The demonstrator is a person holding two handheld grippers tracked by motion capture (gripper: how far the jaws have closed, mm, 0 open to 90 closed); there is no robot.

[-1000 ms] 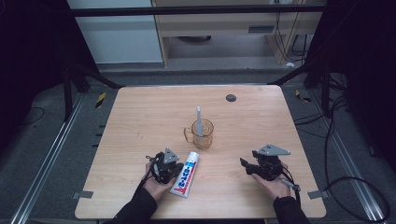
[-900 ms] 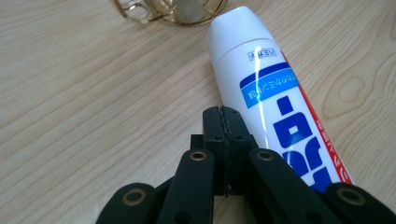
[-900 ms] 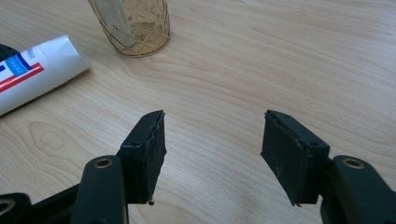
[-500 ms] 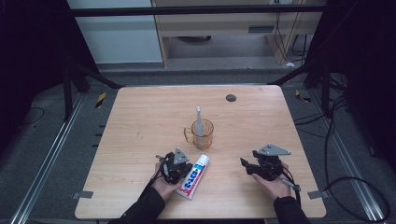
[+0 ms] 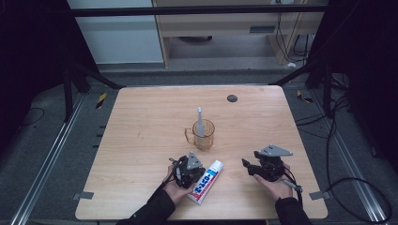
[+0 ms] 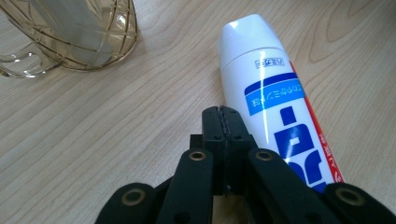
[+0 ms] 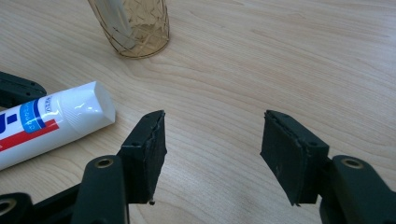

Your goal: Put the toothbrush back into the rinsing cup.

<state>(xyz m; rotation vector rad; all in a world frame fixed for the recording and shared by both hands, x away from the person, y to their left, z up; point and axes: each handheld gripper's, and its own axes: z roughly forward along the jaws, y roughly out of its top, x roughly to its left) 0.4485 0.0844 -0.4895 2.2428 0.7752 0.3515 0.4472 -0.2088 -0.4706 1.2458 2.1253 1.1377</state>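
Two grippers are working near the toothpaste tube (image 5: 205,181): closed left gripper (image 6: 223,122) nudging beside it, right gripper (image 7: 212,154) waiting with jaws apart, should grasp squarely.

The high view looks forward and down on the whole light wooden table (image 5: 141,140) from well above. Each gripper view sits low and close over the wood; both share the white, blue-and-red toothpaste tube (image 6: 275,107) and the amber ribbed glass mug (image 7: 133,28).
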